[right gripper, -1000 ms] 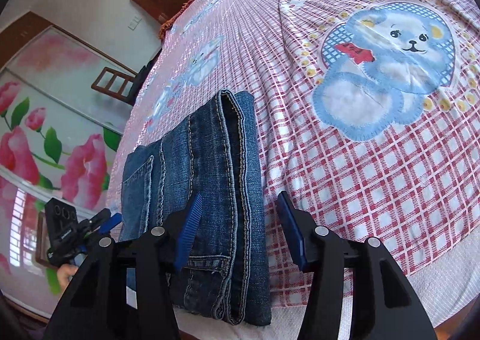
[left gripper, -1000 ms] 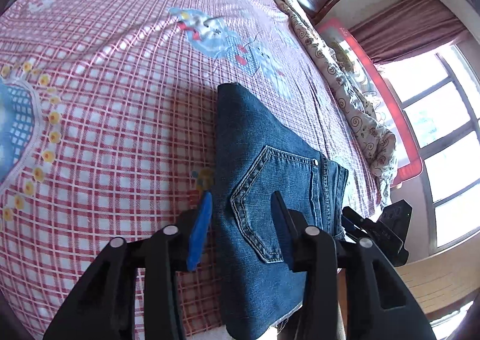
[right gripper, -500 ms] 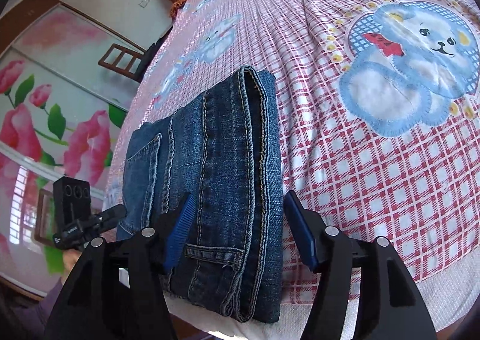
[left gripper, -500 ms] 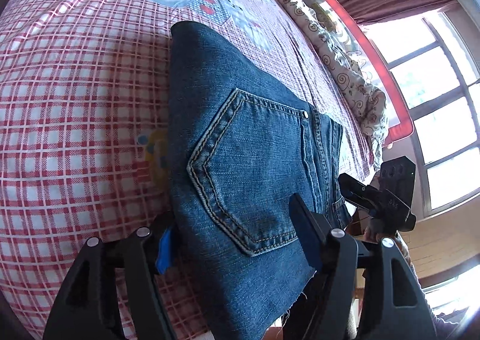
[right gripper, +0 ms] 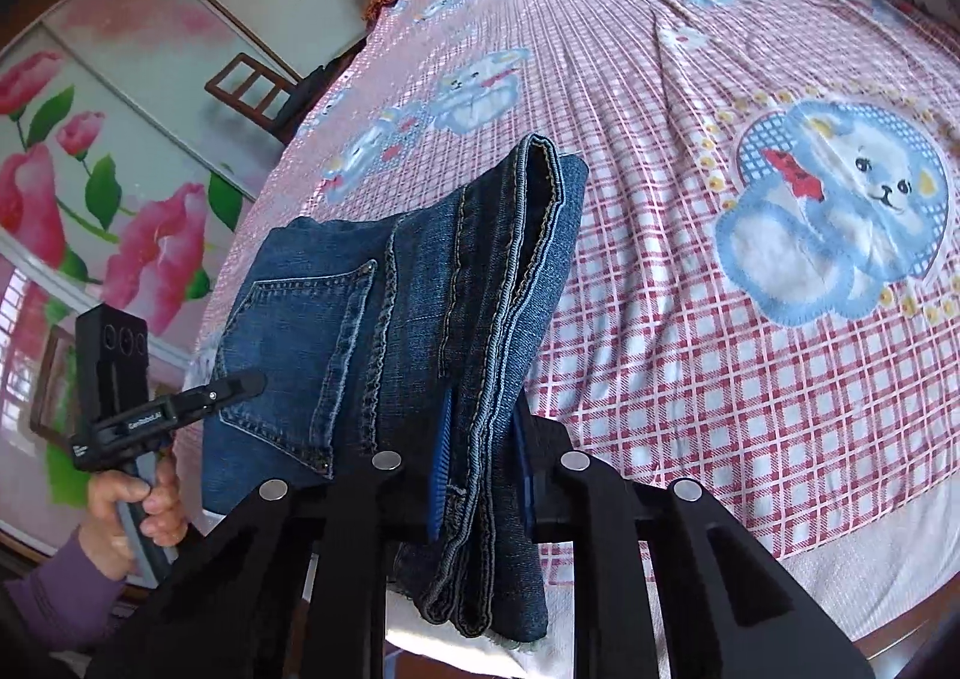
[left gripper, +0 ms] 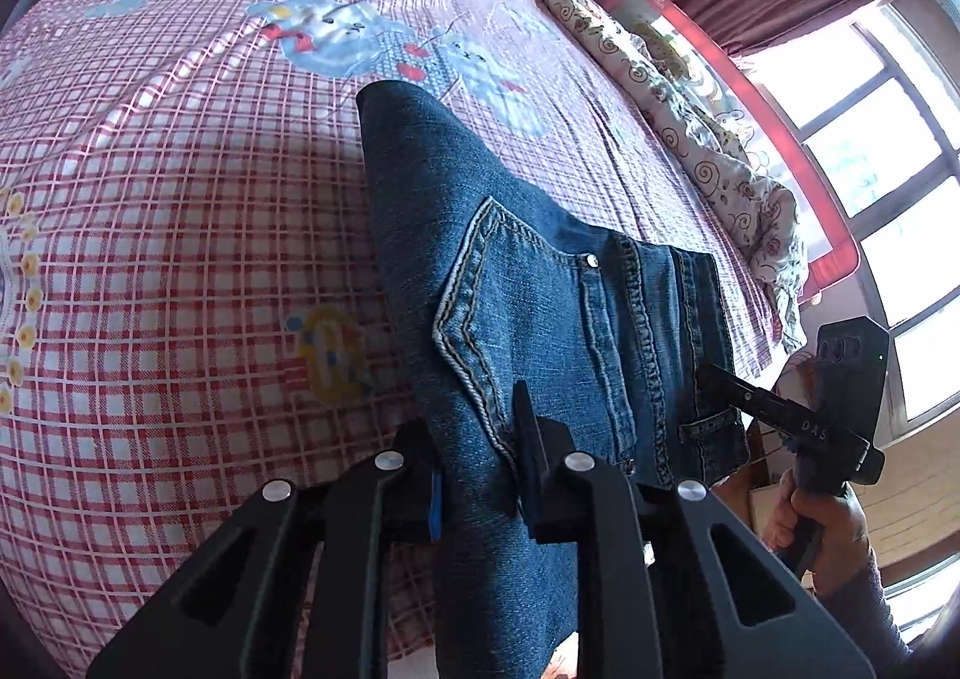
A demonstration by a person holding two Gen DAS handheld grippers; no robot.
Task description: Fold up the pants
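L gripper (left gripper: 477, 457) jaws closing on folded jeans (left gripper: 540, 307), denim pinched btwn pads. R gripper (right gripper: 480, 460) same, closing on stacked seam edge btwn jaws.

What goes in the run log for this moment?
task: fold pants | left tongs: closing on jeans | right tongs: closing on jeans' folded edge | jeans: folded, on bed
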